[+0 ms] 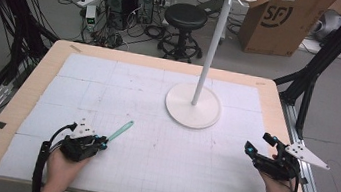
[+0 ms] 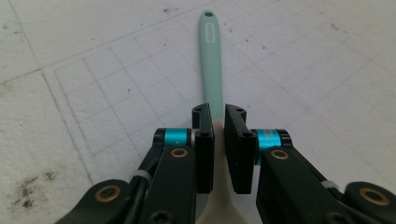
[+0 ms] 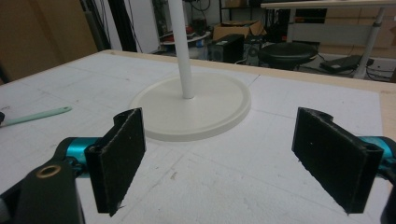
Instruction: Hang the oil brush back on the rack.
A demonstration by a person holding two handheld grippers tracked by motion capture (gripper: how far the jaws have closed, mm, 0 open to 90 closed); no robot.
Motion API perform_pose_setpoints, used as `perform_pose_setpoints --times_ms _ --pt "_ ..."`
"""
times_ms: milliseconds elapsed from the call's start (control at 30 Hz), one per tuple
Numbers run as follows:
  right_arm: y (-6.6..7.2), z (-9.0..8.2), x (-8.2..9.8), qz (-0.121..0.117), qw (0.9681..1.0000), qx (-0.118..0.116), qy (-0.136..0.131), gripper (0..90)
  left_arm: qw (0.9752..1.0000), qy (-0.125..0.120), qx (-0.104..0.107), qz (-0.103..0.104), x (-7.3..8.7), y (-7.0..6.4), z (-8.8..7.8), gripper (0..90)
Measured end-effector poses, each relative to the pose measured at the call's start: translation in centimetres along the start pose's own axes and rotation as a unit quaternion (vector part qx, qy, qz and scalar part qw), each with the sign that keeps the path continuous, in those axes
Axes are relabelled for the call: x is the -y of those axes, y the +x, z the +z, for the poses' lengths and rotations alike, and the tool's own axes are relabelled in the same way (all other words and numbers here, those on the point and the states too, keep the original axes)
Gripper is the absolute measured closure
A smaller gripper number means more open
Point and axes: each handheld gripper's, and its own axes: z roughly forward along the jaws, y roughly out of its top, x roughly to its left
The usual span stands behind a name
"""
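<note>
In the high view, the left gripper [image 1: 103,141] sits at the lower left of the frame, low over the white gridded mat [image 1: 152,139] that covers the pale wooden table [image 1: 46,66]. Its jaws are drawn narrow and clamp a mint-green plastic utensil with a long flat handle [image 1: 120,130]; the handle sticks out from the jaw tips toward the upper right of the frame, lying close to the mat. In the left gripper view the same utensil [image 2: 211,56] runs straight up the middle of the frame from between the two black pads, which press on it from both sides. Its far end, with a small hanging hole, reaches the upper centre, and a paler, wider part of it shows below the pads at the bottom centre.

The right gripper [image 1: 258,147] is at the lower right of the high view, held in a hand near the table's right edge, well apart from the utensil. In the right gripper view its jaws stand wide with only the mat between them.

A tall white stand with a round flat base and thin hooks at its top [image 1: 193,107] occupies the upper centre of the high view, apart from both grippers. In the right gripper view the stand's base [image 3: 196,109] lies at centre frame, with the green handle [image 3: 35,116] at the left edge.
</note>
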Motion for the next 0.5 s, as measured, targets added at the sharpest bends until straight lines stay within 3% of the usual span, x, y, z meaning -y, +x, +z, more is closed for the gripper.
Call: perform_pose_setpoints --times_ms 267,500 --pt "0.0 0.0 0.0 -0.001 1.0 0.0 0.001 16.5 0.999 -0.041 0.019 -0.004 -1.6 0.0 -0.7 82.7" --pt "0.0 0.0 0.0 0.0 1.0 0.0 0.001 16.5 0.9967 -0.073 0.034 -0.003 -4.3 -0.2 -1.2 82.6"
